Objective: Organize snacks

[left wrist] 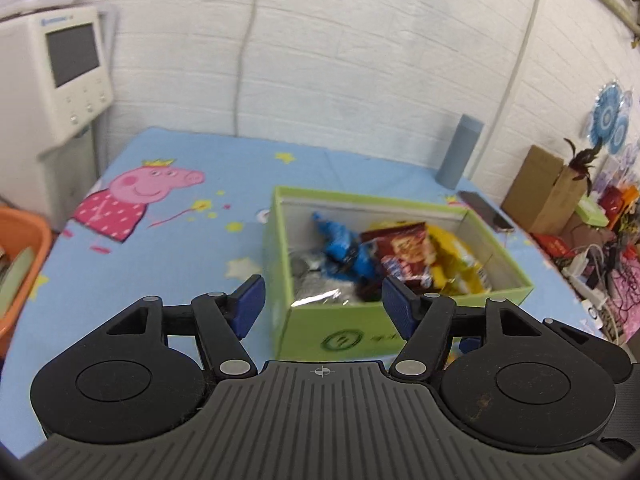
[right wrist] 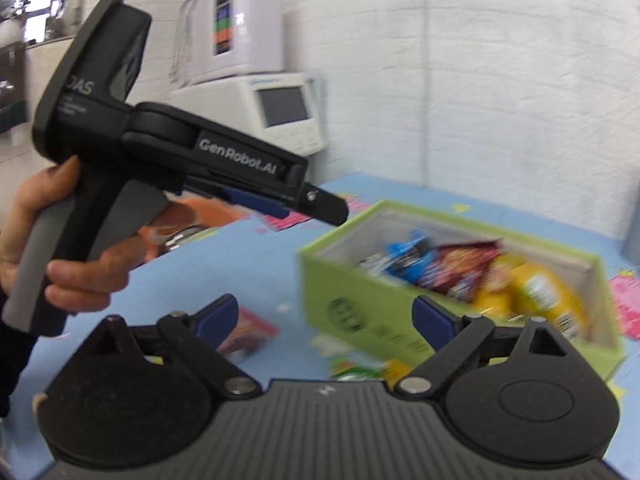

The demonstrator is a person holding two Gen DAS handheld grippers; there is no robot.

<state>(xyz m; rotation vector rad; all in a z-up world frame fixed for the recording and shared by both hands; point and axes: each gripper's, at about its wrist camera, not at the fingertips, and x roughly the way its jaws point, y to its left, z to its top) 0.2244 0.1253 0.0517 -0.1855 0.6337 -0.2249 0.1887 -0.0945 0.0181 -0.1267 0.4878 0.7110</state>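
Observation:
A green box point(left wrist: 344, 330) stands on the blue cartoon tablecloth point(left wrist: 180, 248) and holds several snack packs: blue point(left wrist: 344, 248), red point(left wrist: 404, 252), yellow point(left wrist: 456, 264) and silver point(left wrist: 316, 284). My left gripper point(left wrist: 322, 304) is open and empty, above the box's near wall. In the right wrist view the box point(right wrist: 360, 304) is ahead, with my right gripper point(right wrist: 324, 320) open and empty in front of it. A red snack pack point(right wrist: 248, 336) and a green-yellow one point(right wrist: 360, 368) lie on the cloth below it. The left gripper also shows in the right wrist view point(right wrist: 320, 204), held high by a hand.
A blue cylinder point(left wrist: 460, 152) and a phone point(left wrist: 486, 210) lie behind the box. An orange basin point(left wrist: 20, 272) sits at the table's left edge. White machines point(left wrist: 56, 76) stand at the back left. Cardboard boxes and clutter point(left wrist: 568, 208) fill the right side.

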